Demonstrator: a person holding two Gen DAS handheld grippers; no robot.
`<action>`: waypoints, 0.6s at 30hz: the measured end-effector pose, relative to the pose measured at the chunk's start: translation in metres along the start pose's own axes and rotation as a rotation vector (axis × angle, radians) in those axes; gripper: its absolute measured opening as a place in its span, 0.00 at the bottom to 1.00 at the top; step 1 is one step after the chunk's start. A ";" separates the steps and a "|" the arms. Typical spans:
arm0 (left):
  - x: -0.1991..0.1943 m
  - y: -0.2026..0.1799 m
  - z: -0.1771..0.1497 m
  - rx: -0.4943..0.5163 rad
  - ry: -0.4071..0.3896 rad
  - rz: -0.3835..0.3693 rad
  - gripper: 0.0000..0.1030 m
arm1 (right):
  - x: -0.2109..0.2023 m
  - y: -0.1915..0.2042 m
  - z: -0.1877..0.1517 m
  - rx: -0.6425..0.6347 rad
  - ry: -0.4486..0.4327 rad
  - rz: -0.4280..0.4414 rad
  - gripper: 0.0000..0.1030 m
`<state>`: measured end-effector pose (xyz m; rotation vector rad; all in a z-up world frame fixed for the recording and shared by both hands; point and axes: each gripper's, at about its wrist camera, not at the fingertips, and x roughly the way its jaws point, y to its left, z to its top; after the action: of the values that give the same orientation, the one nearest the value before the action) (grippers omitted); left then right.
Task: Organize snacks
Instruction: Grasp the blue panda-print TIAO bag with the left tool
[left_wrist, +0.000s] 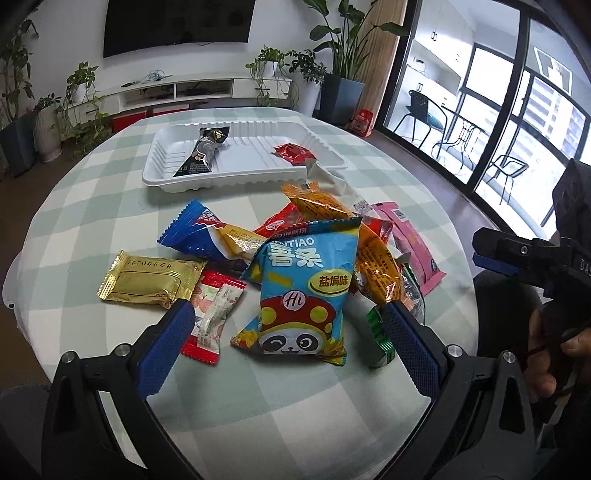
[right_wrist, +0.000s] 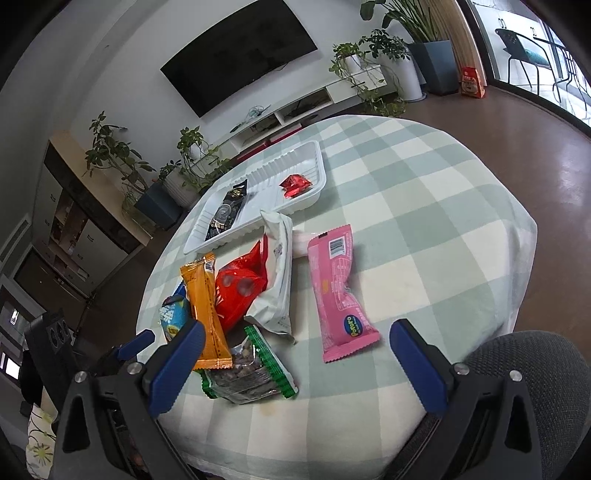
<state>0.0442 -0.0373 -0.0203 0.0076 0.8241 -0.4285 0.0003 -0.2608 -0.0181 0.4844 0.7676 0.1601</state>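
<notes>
Left gripper (left_wrist: 288, 343) spread wide, empty, hovering over blue chip bag (left_wrist: 306, 284): "TIAO", "Hi", panda face on front. Gold packet (left_wrist: 147, 282) just left of it, red-white sachet (left_wrist: 214, 317) near left finger. Right gripper (right_wrist: 299, 354) also wide apart, nothing between fingers, above green-edged nut pack (right_wrist: 247, 369). Pink bar (right_wrist: 341, 295) reads "Pororo", barcode up top, lying apart from pile. Orange packet (right_wrist: 205, 314) overlaps red pouch (right_wrist: 240, 288). White tray (right_wrist: 317, 162) beyond on checked tablecloth (right_wrist: 424, 221), holding black wrapper (right_wrist: 229, 212) and small red packet (right_wrist: 295, 184).
</notes>
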 end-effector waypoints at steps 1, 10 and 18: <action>0.002 0.000 0.001 -0.003 0.003 0.011 0.99 | 0.000 0.000 0.000 0.000 -0.001 -0.001 1.00; 0.014 -0.003 0.004 0.026 0.011 0.012 0.72 | -0.002 0.003 -0.002 -0.014 0.002 -0.001 1.00; 0.023 -0.004 0.005 0.052 0.023 0.007 0.50 | 0.004 0.015 -0.005 -0.066 0.013 0.006 0.99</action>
<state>0.0599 -0.0505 -0.0331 0.0639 0.8356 -0.4439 0.0004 -0.2448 -0.0161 0.4239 0.7713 0.1937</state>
